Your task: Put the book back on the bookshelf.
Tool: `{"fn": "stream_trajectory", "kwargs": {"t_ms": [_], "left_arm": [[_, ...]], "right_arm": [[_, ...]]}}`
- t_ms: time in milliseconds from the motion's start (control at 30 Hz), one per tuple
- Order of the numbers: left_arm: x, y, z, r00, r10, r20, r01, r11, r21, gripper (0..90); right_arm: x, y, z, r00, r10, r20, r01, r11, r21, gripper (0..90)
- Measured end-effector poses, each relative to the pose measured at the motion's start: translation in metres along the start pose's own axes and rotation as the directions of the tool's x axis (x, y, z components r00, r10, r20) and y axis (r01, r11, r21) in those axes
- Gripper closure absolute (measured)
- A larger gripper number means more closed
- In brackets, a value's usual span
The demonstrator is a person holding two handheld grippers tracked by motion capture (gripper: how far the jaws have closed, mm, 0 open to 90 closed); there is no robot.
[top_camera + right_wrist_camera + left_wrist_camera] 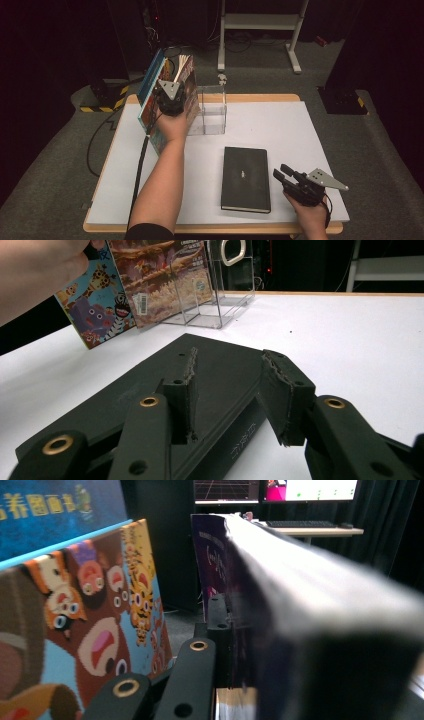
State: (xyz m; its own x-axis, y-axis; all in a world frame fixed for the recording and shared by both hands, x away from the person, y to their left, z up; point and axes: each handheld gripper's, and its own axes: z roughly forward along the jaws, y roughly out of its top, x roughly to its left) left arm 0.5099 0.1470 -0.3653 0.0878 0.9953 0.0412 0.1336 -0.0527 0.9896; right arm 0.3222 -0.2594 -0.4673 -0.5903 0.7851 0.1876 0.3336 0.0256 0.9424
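1. The left gripper was up at the far left of the white table, clamped on a thick book that stood among upright picture books beside a clear acrylic box.
2. In the left gripper view, one black jaw lay flat against that book's dark purple cover, with the pale page edges running away above it.
3. White lettering on the purple cover was too blurred to read.
4. Next to it stood a cartoon-animal book, showing tigers and a bear with open mouths.
5. Behind that was a blue cover with yellow Chinese characters, partly cut off at the frame edge.
6. The right gripper hovered near the table's near right corner, its jaws partly open with nothing between them.
7. It was just beside the right edge of a black notebook lying flat on the table.
8. The notebook's cover bore a small pale mark, and its spine a faint embossed stamp, neither one legible.
9. In the right gripper view, a barcode sticker showed on one upright book's back cover.
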Motion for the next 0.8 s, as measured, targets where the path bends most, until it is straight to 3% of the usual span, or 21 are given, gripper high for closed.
{"fn": "stream_trajectory", "kwargs": {"t_ms": [233, 267, 400, 667, 800], "left_arm": [[-0.003, -0.003, -0.008, 0.9999, 0.011, -0.007, -0.011, 0.9999, 0.003, 82.7], [-0.001, -0.003, -0.008, 1.0000, -0.003, 0.004, 0.003, 0.9999, 0.013, 82.3], [0.004, 0.001, -0.011, 0.9995, -0.027, 0.014, 0.026, 0.9993, 0.025, 76.3], [0.005, -0.001, -0.019, 0.9981, -0.038, 0.048, 0.035, 0.9968, 0.072, 67.1], [0.003, -0.005, -0.029, 0.9985, -0.018, 0.051, 0.013, 0.9959, 0.090, 63.3]], "right_arm": [[0.000, 0.000, 0.001, 0.9999, 0.008, -0.010, -0.008, 1.000, 0.003, 58.5], [0.000, 0.001, 0.001, 0.9999, 0.007, -0.011, -0.007, 1.000, 0.003, 58.4], [0.001, 0.001, 0.001, 0.9999, 0.002, -0.012, -0.002, 1.000, 0.004, 58.0], [0.002, 0.000, 0.004, 0.9999, 0.001, -0.016, 0.000, 1.000, 0.016, 56.5], [0.002, 0.000, 0.006, 0.9998, 0.000, -0.019, 0.001, 1.000, 0.022, 56.1]]}}
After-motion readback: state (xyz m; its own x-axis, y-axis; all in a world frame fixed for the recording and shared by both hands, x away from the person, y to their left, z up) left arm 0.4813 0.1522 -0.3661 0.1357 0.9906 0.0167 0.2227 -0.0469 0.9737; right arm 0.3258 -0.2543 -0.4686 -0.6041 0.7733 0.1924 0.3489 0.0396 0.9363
